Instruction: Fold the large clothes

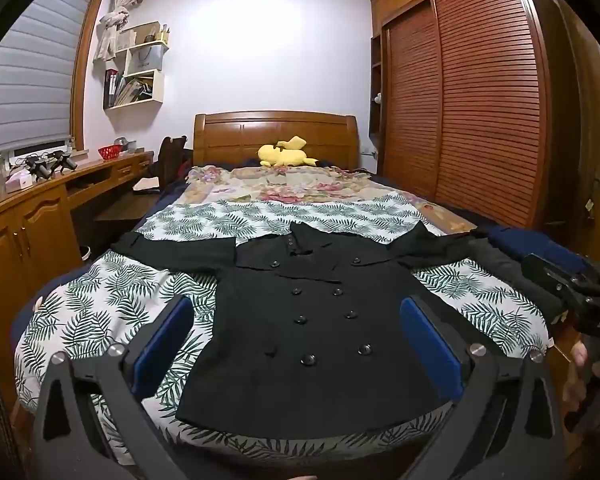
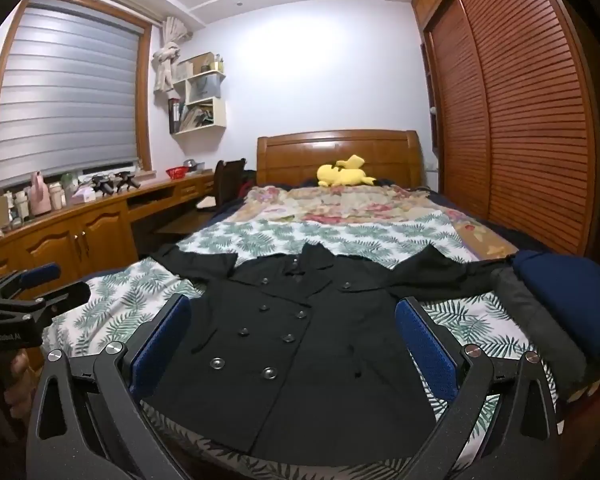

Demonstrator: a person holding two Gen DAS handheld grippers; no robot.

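Note:
A black double-breasted coat (image 1: 312,332) lies flat and face up on the leaf-print sheet (image 1: 100,304), sleeves spread out to both sides, hem towards me. It also shows in the right wrist view (image 2: 300,344). My left gripper (image 1: 296,320) is open and empty, above the coat's lower part. My right gripper (image 2: 292,320) is open and empty, above the coat's lower part. The right gripper also shows at the right edge of the left wrist view (image 1: 576,284). The left gripper shows at the left edge of the right wrist view (image 2: 28,284).
Folded grey (image 2: 536,320) and navy (image 2: 572,296) clothes lie on the bed's right edge. A yellow plush (image 1: 286,154) sits by the wooden headboard (image 1: 276,132). A desk with cabinets (image 1: 32,208) runs along the left; a slatted wardrobe (image 1: 480,112) stands on the right.

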